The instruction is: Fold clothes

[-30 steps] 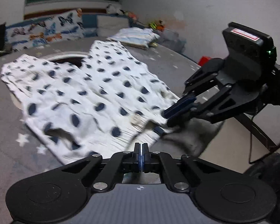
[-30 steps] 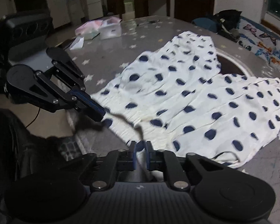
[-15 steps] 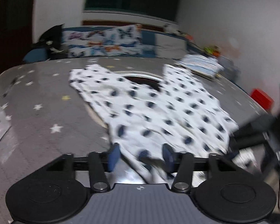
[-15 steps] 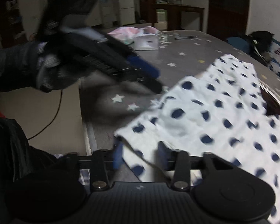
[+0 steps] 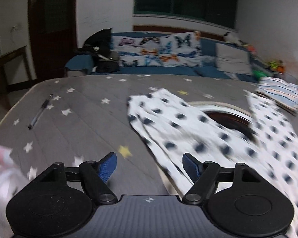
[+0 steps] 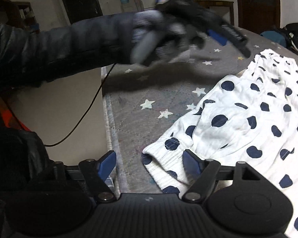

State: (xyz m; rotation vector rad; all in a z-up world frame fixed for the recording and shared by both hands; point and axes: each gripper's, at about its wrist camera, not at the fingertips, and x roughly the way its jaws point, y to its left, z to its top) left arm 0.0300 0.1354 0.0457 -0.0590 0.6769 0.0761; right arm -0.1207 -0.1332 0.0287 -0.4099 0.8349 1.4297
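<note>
The polka-dot trousers (image 6: 254,130) lie spread flat on the star-patterned counter (image 5: 85,123), waistband at the near edge and the two legs running away toward the sofa (image 5: 168,59). Spread like that, both the band and the leg ends are easy to reach for a fold.

The right gripper (image 6: 149,163) hovers low over the waistband corner with its fingers wide apart and nothing between them; the elastic edge sits just ahead of the blue pads (image 6: 190,163). That looks like a pose for taking a fresh hold of the corner.

The left gripper (image 5: 149,163) is also spread wide and empty. In its own view it faces down the counter, with one trouser leg running just past its right-hand finger. From the right wrist view it hangs in the air above the counter, clear of the cloth, held by a gloved hand (image 6: 157,39). It seems to be heading for the far leg end, though the blur makes that hard to call.

A pen (image 5: 39,114) lies well to the left, clear of the garment, and a striped folded cloth (image 5: 280,95) sits at the far right corner, out of the way. Between the legs a dark round recess (image 5: 230,119) in the counter shows.
</note>
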